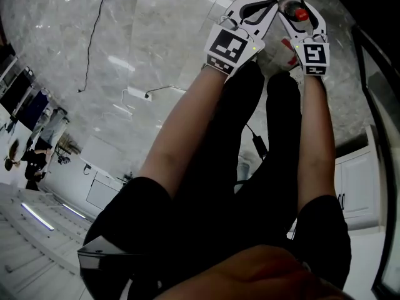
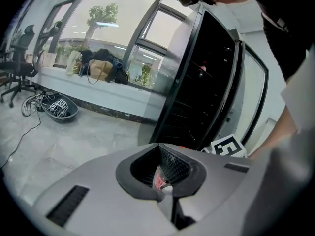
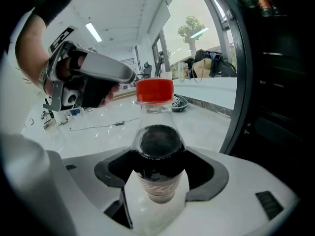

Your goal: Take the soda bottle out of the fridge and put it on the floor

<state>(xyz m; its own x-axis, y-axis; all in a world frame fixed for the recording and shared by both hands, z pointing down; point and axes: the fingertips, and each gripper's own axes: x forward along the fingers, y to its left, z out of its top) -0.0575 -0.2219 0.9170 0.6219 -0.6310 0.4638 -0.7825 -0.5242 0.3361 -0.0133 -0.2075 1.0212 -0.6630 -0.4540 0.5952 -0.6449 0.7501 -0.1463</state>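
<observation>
Left gripper (image 1: 265,6): is reaching forward beside the right one, its jaws meeting at the tips, its marker cube (image 1: 230,49) facing the camera.
Right gripper (image 1: 297,6): is clasping the soda bottle (image 1: 302,14) between its two jaws.
Soda bottle: is showing its red cap from above, with part of its label lying between the two grippers.
Arms: are stretching out, bare, over black-clad legs (image 1: 250,167).
Floor (image 1: 156,36): is gleaming, grey marble, under both grippers.
Cable (image 1: 94,36): is trailing across the floor toward a white power strip (image 1: 137,94).
White cabinet (image 1: 359,186): is standing at the right.
</observation>
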